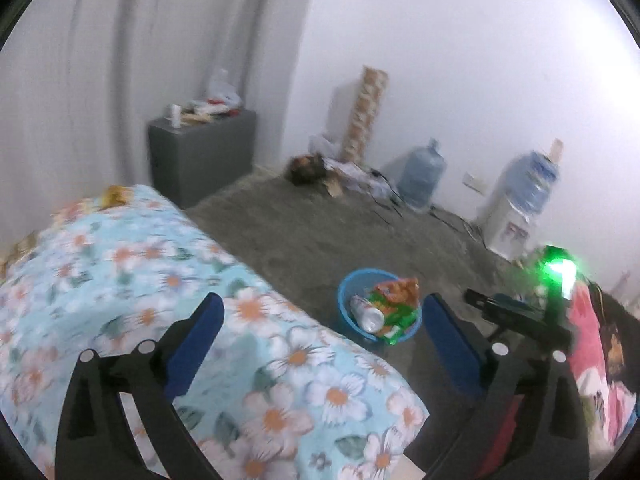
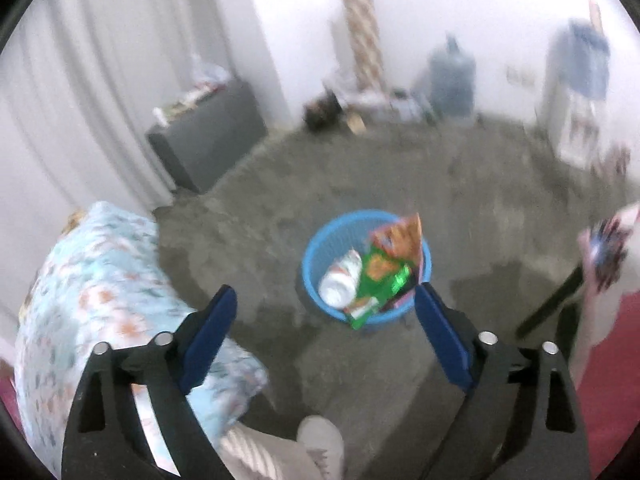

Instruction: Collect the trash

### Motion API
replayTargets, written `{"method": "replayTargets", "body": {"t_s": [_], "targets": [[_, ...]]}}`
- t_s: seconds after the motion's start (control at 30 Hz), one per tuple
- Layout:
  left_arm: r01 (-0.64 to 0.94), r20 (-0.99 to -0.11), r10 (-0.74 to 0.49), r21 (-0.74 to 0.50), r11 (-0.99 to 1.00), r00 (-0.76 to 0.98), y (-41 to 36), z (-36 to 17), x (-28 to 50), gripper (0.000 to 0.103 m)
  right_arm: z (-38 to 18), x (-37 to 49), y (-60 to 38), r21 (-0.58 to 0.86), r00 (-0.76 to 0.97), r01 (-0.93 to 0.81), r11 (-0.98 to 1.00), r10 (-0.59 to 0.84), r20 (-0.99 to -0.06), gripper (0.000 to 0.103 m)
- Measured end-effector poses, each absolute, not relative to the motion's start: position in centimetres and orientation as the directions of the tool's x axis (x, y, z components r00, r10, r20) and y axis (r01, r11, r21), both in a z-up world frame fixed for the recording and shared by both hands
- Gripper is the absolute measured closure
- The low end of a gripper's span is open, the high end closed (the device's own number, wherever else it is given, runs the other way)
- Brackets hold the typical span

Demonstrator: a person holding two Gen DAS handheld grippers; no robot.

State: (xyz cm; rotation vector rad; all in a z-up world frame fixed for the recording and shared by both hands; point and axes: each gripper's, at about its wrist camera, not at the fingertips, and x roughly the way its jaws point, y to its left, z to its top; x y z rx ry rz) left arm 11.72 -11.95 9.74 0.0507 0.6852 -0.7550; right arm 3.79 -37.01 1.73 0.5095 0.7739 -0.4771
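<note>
Blue plastic forms the waste basket, which is found standing on the grey carpet between the floral-covered bed and a red and pink bedspread at the right. Several items of trash are already lodged in it: a crushed white bottle lying on its side against the near-left wall, a green snack wrapper spilling over the near rim, and an orange snack packet standing up above the far-right rim. The basket is judged roughly full, with wrappers projecting over the top.

The left gripper is held above the corner of the bed with its blue fingers spread wide and nothing between them. The right gripper is held above the basket, likewise spread wide and empty; no item is being carried by either.

Collection is judged well advanced, since the visible trash is contained. One yellowish object is noted at the far end of the bed; blur prevents it being identified as trash. Clutter is seen along the far wall beside a water jug, and items are piled on a grey cabinet; whether these fall within the task cannot be determined.
</note>
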Motion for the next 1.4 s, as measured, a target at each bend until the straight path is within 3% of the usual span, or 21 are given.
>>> {"method": "replayTargets", "body": {"t_s": [0.17,0.33,0.5,0.57,0.7,0.97,1.4], "targets": [[0.503,-0.538,-0.526,-0.205,0.840,0.658,-7.7,11.6,9.1,0.006,7.2,1.9,-31.3,0.209,0.738,0.439,0.874,-0.218,-0.638,0.008],[0.290,-0.550,-0.337,-0.174,0.941,0.764,-4.8,11.4,6.4,0.006,9.5,1.0,-27.6,0.146,0.792,0.372,0.917,-0.231,-0.565,0.008],[0.195,-0.530,-0.215,-0.093,0.976,0.821,-4.1,10.5,4.0,0.006,10.6,-0.5,-23.8,0.036,0.833,0.333,0.942,-0.276,-0.479,0.008],[0.150,-0.576,-0.158,-0.061,0.987,0.802,-3.8,9.6,3.4,0.006,10.1,-0.5,-22.9,-0.006,0.823,0.328,0.945,-0.289,-0.489,0.008],[0.116,-0.661,-0.119,-0.049,0.992,0.741,-2.9,7.2,2.0,0.006,7.6,0.2,-20.9,-0.019,0.784,0.218,0.976,-0.187,-0.593,0.008],[0.056,-0.769,-0.016,0.025,0.998,0.639,-1.9,2.5,-0.5,0.006,4.3,1.4,-18.9,-0.034,0.679,0.112,0.993,-0.102,-0.727,0.008],[0.062,-0.786,0.027,0.083,0.995,0.617,-2.8,2.0,0.3,0.006,3.3,-0.2,-21.0,-0.086,0.616,0.218,0.972,-0.205,-0.760,0.008]]}}
